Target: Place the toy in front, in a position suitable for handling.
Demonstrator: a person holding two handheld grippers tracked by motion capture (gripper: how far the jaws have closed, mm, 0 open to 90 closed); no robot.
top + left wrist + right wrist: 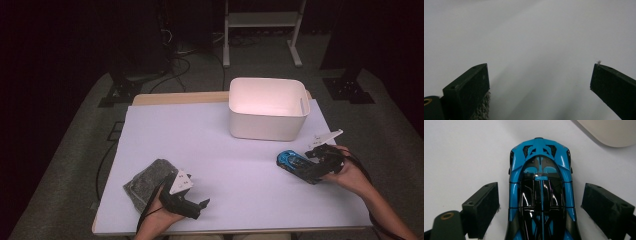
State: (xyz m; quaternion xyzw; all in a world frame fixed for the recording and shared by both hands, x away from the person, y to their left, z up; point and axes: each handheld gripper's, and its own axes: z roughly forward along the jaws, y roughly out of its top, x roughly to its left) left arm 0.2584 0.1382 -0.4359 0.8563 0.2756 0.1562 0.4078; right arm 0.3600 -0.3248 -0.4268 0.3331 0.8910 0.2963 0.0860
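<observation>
A blue and black toy car [295, 164] lies on the white table [220, 150], right of centre, in front of a white tub [266, 108]. My right gripper [314, 166] is open around the toy car [541, 192], one jaw on each side with a gap to the bodywork. Near the table's front left, my left gripper [200, 206] is open over bare table, nothing between its jaws [540, 82]. A grey fuzzy cloth [148, 182] lies just left of it; a bit of the cloth [482, 110] shows by the left jaw.
The tub is empty and stands at the back right; its rounded corner [609, 132] shows beyond the car. The table edge runs along the front. Dark floor with cables and a frame lies behind the table.
</observation>
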